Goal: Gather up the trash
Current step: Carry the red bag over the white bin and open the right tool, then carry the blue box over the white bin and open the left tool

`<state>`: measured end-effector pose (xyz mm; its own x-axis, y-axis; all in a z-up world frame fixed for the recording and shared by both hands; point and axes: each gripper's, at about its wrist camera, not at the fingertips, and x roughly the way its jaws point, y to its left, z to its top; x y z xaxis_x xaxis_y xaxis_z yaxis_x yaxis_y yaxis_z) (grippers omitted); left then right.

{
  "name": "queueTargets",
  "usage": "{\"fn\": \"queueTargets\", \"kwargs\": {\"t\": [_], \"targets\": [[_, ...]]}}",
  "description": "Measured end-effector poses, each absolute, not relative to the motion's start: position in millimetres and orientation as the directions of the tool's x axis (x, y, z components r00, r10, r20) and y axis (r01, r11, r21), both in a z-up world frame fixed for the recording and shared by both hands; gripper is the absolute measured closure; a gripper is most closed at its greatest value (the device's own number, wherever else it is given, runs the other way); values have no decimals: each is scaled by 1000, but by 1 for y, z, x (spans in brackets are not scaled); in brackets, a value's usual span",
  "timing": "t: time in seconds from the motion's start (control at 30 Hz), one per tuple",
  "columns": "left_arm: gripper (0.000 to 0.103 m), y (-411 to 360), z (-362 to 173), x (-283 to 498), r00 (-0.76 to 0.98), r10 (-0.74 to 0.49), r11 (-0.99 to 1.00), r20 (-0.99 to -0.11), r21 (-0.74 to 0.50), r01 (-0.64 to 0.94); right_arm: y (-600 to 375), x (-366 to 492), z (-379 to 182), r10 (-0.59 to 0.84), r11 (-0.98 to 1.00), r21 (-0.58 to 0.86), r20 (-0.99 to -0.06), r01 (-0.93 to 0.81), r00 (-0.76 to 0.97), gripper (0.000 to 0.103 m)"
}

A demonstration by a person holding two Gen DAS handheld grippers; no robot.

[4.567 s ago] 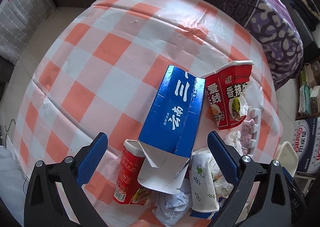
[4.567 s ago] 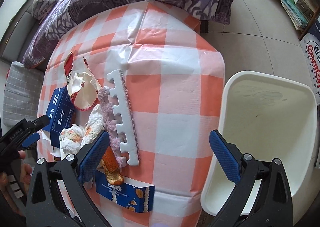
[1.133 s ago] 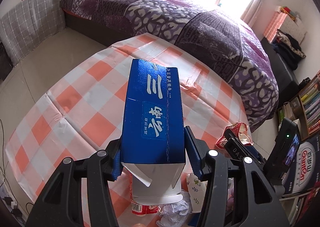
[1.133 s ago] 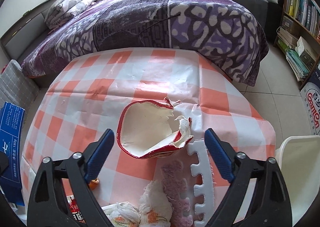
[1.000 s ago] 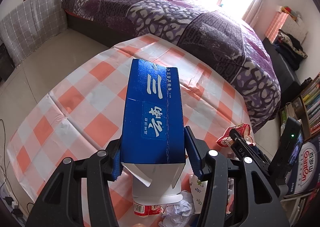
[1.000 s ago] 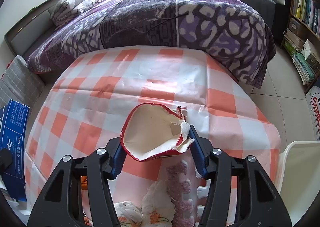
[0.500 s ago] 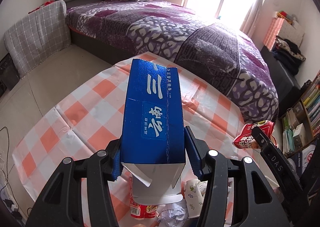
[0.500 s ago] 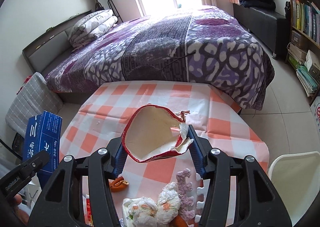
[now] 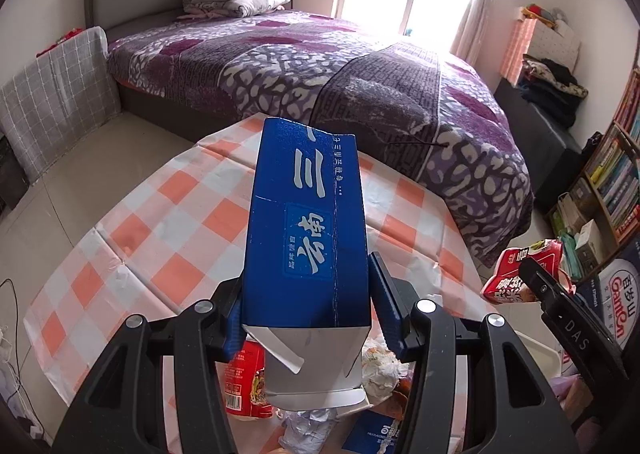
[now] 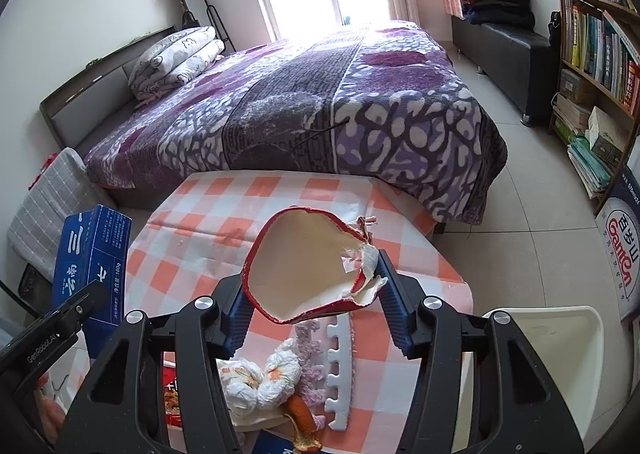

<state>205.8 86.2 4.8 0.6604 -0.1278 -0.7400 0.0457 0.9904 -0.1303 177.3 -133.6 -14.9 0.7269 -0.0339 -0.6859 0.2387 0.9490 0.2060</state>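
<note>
My left gripper (image 9: pixel 308 314) is shut on a tall blue carton (image 9: pixel 308 221) with white characters, held up above the checked table (image 9: pixel 132 238); the carton also shows at the left of the right wrist view (image 10: pixel 94 254). My right gripper (image 10: pixel 312 306) is shut on a torn red noodle cup (image 10: pixel 308 270), white inside, lifted over the table; the cup shows at the right of the left wrist view (image 9: pixel 516 274). Below lie a red snack tube (image 9: pixel 244 382), crumpled paper (image 10: pixel 260 378), a white foam strip (image 10: pixel 340 366) and orange peel (image 10: pixel 304 426).
A white bin (image 10: pixel 560 366) stands by the table's right edge. A bed with a purple cover (image 10: pixel 320 109) is behind the table. A bookshelf (image 10: pixel 600 45) and a box marked Ganten (image 10: pixel 620 258) are at the right. A blue flat packet (image 9: pixel 372 434) lies near the front edge.
Both grippers have risen with their loads, tilting up so more of the room shows. Earlier the left closed on the blue carton and the right on the torn cup.
</note>
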Motion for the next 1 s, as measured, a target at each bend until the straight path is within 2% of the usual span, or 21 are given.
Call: {"fn": "queueTargets", "kwargs": {"t": [0.43, 0.7, 0.77, 0.83, 1.0], "targets": [[50, 15, -7, 180, 620, -196, 976, -760, -91, 196, -211, 136, -27, -105, 923, 142, -801, 358, 590, 49], [50, -37, -22, 161, 548, -280, 946, -788, -131, 296, -257, 108, -38, -149, 898, 95, -853, 430, 501, 47], [51, -51, -29, 157, 519, -307, 937, -797, -159, 310, -269, 100, -40, -158, 881, 99, -860, 462, 485, 43], [51, -66, -37, 150, 494, -327, 928, -806, -173, 331, -282, 92, -39, -167, 861, 112, -859, 496, 485, 30], [50, -100, -56, 133, 440, -349, 905, -827, -177, 386, -311, 75, -33, -217, 811, 127, -841, 570, 496, 20]]}}
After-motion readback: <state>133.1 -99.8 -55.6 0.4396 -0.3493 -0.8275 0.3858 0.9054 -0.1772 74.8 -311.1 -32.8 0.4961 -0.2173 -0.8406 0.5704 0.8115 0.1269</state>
